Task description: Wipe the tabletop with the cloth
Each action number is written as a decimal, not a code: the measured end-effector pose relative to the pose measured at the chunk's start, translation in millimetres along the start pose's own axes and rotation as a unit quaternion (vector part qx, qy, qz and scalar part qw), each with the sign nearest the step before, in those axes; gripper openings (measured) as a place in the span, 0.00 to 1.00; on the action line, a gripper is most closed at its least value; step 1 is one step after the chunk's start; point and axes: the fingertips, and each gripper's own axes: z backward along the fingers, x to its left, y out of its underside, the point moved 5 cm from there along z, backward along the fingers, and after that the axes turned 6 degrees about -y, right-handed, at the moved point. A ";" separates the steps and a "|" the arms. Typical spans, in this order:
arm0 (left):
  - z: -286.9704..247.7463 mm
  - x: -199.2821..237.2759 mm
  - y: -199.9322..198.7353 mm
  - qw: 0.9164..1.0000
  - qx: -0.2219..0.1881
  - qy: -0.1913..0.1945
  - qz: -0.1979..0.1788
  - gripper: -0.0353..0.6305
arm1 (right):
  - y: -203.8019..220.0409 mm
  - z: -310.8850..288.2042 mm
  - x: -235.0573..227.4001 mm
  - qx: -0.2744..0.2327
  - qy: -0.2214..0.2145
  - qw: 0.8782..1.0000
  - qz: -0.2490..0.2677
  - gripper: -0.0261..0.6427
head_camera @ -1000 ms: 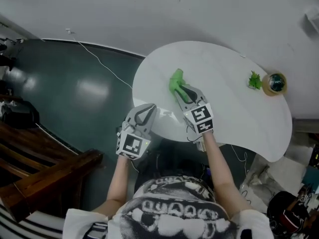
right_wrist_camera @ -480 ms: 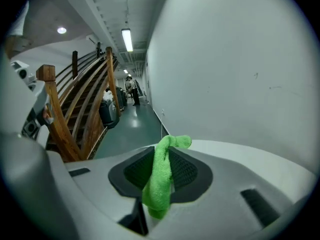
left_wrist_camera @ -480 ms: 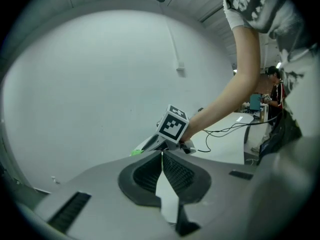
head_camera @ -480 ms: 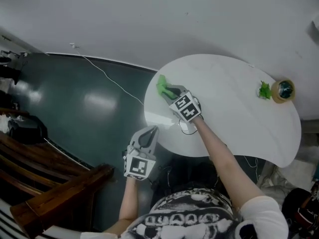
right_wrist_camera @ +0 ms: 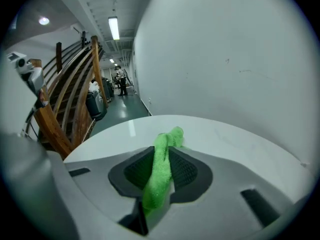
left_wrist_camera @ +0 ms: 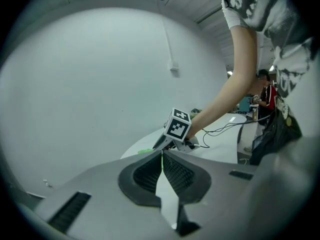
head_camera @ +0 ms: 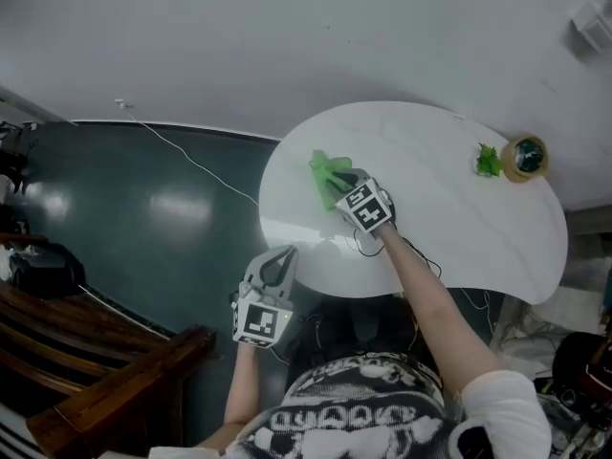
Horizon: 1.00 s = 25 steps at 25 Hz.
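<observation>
- The bright green soft cloth (head_camera: pixel 325 172) lies bunched on the left part of the white rounded tabletop (head_camera: pixel 469 228), near its far-left edge.
- The right gripper (head_camera: pixel 340 185) is clamped on the cloth. In the right gripper view a rolled strip of it runs up between the ribbed pads (right_wrist_camera: pixel 186 170), and its free end rests on the table just beyond the tips.
- The left gripper (head_camera: pixel 283 254) hangs off the table's near-left edge, over the dark floor, its jaws pressed together with nothing between them.
- The cloth looks light and limp, so it will likely drag better than it pushes.
- A hold on the thick bunched part, kept low, should stop it slipping out and lay a broad patch flat on the table.
- A yellowish tape roll (head_camera: pixel 526 158) and a small green object (head_camera: pixel 489 160) sit at the far right, well apart from the cloth.
</observation>
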 end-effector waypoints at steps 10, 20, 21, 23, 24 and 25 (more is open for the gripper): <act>-57.9 -51.3 -58.3 0.994 -0.052 0.082 -0.050 0.06 | 83.5 92.8 -73.8 0.021 0.082 0.995 -0.054 0.17; -110.8 -141.0 -116.2 0.987 -0.068 0.131 -0.061 0.06 | 174.0 196.8 -137.3 0.016 0.135 0.985 -0.103 0.17; -117.0 -152.0 -122.0 0.987 -0.069 0.131 -0.062 0.06 | 184.3 208.3 -143.5 0.014 0.138 0.984 -0.109 0.17; -130.3 -175.6 -133.9 0.987 -0.072 0.133 -0.062 0.06 | 205.1 231.3 -156.5 0.012 0.142 0.983 -0.118 0.17; -136.9 -188.3 -140.3 0.986 -0.075 0.134 -0.058 0.06 | 215.3 243.1 -163.1 0.012 0.144 0.982 -0.121 0.17; -143.4 -201.5 -146.8 0.986 -0.079 0.135 -0.054 0.06 | 225.6 255.0 -169.5 0.012 0.145 0.982 -0.123 0.17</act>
